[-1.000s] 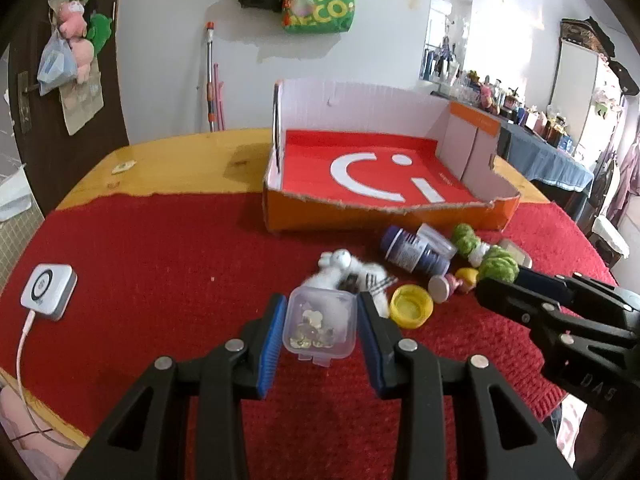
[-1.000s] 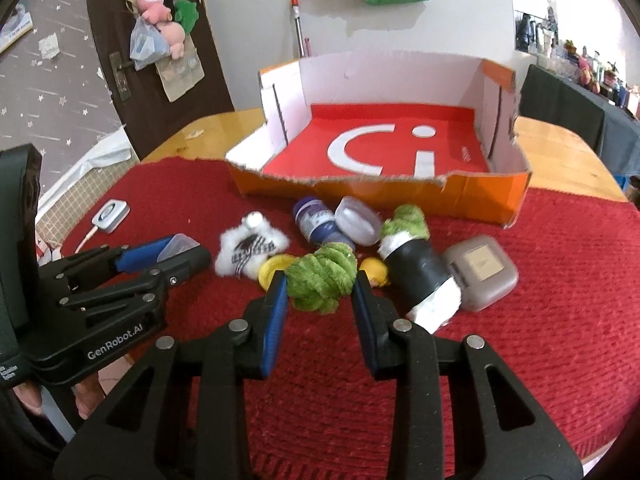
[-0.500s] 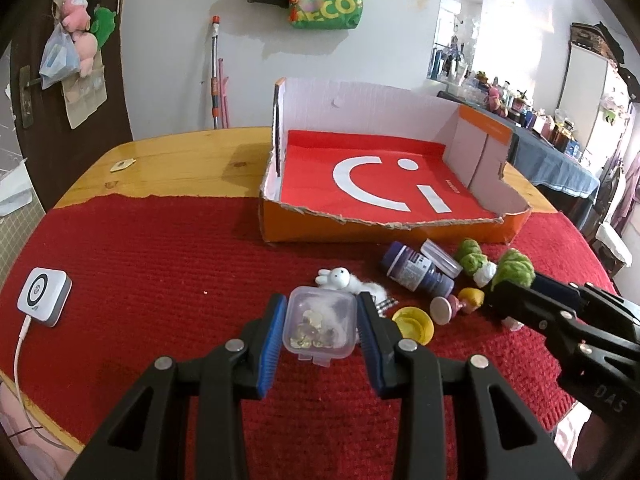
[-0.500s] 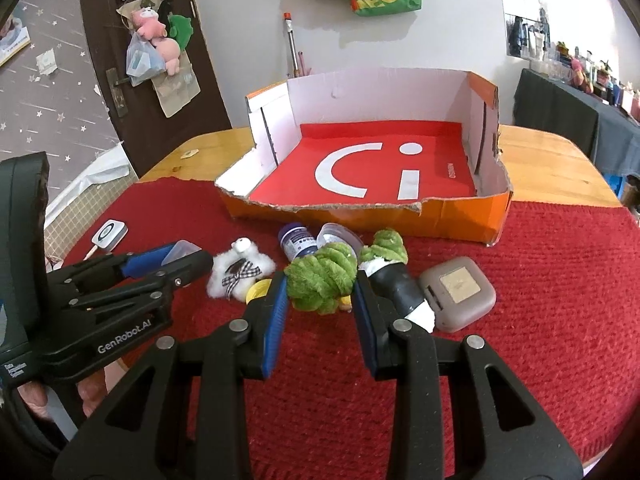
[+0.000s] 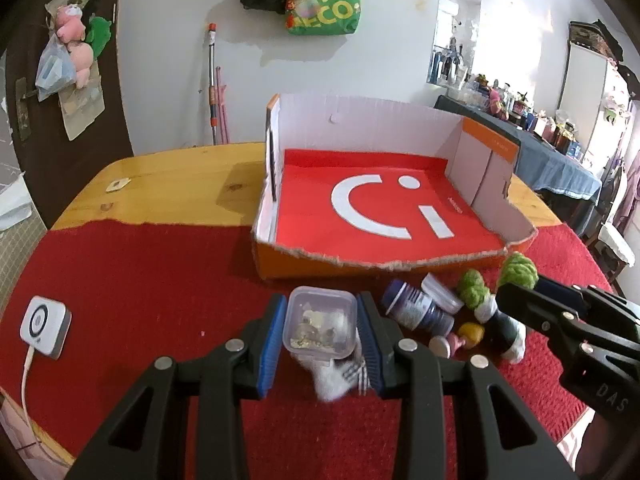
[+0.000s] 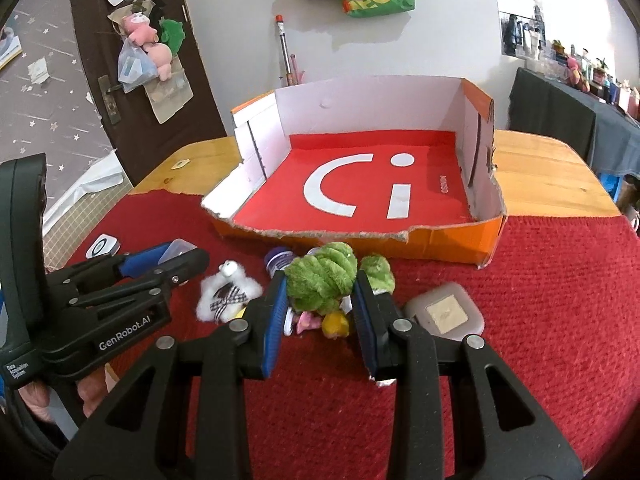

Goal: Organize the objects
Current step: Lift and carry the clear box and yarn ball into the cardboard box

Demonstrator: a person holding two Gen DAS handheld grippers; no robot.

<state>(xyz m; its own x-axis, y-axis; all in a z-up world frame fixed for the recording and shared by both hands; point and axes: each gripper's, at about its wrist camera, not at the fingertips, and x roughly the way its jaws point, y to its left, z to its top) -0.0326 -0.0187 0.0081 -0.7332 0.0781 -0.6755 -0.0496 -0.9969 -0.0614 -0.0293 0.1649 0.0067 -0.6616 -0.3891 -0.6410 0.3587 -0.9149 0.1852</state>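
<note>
In the left wrist view, the left claw (image 5: 320, 334) at lower centre grips a clear lidded container (image 5: 320, 322) of small bits, lifted before the orange cardboard box (image 5: 376, 208). In the right wrist view, the right claw (image 6: 320, 312) pinches a green plush toy (image 6: 322, 278) at centre, above the table's (image 6: 540, 320) clutter.

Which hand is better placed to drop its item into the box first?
Probably right: the right gripper holds the green plush directly before the cardboard box's low torn front edge. The left gripper sits farther back.
</note>
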